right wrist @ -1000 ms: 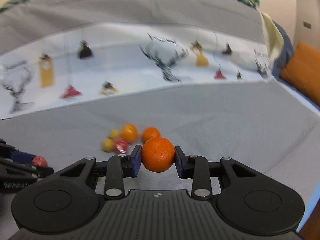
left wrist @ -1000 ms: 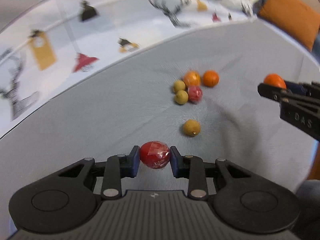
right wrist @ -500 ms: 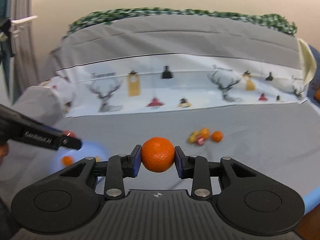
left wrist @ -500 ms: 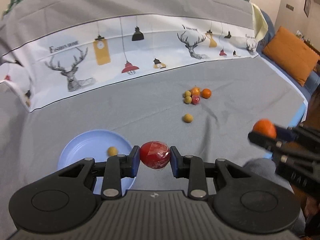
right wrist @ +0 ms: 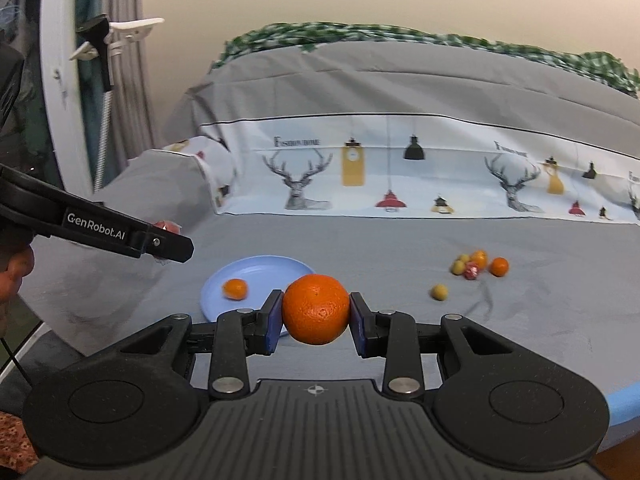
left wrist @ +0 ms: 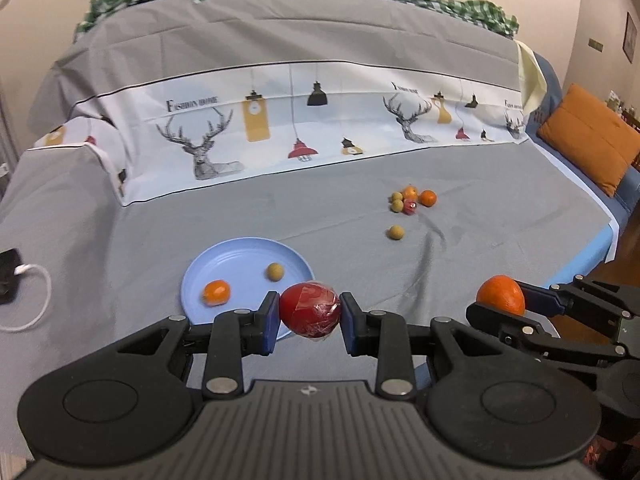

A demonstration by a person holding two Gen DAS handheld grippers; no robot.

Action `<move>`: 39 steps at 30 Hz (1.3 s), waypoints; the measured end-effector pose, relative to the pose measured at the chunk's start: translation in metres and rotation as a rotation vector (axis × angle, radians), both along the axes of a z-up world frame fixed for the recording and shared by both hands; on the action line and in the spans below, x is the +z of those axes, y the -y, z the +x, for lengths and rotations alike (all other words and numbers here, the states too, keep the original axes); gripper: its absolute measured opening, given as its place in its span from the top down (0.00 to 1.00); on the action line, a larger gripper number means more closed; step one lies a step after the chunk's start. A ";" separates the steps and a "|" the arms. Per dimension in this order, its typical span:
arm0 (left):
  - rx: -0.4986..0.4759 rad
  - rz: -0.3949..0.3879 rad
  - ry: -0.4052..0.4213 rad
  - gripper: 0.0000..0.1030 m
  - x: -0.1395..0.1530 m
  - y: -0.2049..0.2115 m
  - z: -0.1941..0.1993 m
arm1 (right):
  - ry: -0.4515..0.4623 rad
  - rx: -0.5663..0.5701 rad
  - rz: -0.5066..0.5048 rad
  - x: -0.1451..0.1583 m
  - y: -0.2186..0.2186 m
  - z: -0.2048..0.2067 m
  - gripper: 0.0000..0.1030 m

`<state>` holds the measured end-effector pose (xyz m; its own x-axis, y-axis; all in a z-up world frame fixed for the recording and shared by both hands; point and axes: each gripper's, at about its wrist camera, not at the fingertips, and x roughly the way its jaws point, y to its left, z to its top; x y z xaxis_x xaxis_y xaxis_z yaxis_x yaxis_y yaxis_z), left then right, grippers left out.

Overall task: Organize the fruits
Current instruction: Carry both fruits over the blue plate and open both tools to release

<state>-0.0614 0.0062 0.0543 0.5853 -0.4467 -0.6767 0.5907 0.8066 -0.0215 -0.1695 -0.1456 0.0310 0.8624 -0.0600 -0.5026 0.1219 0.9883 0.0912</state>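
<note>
- Left gripper: clamped on a red wrapped fruit, above the near rim of the blue plate.
- Right gripper: grasping an orange.
- Plate: holds two fruits; a dropped round fruit may roll off.
- Far pile: remaining fruits on the grey sheet.

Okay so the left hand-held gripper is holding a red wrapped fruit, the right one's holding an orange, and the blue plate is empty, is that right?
Not quite: the blue plate is not empty. The left wrist view shows an orange fruit and a small tan fruit on it. The rest is right.
</note>
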 end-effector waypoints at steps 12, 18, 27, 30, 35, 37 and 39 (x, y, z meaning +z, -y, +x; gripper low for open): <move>0.032 -0.041 0.003 0.66 0.009 -0.024 -0.014 | 0.031 0.041 -0.031 0.012 -0.020 -0.012 0.65; 0.036 -0.057 0.010 0.66 0.014 -0.028 -0.013 | 0.028 0.045 -0.036 0.013 -0.022 -0.010 0.65; 0.043 -0.072 0.024 0.66 0.019 -0.030 -0.015 | 0.043 0.036 -0.036 0.017 -0.018 -0.013 0.65; 0.051 -0.077 0.024 0.66 0.019 -0.033 -0.015 | 0.029 0.044 -0.036 0.014 -0.020 -0.011 0.65; 0.076 -0.070 0.011 0.66 0.016 -0.039 -0.011 | 0.033 0.047 -0.027 0.013 -0.020 -0.010 0.65; 0.080 -0.054 0.000 0.66 0.013 -0.038 -0.007 | 0.023 0.056 -0.025 0.010 -0.020 -0.008 0.65; 0.080 -0.050 -0.004 0.66 0.012 -0.037 -0.003 | 0.010 0.059 -0.019 0.008 -0.019 -0.003 0.65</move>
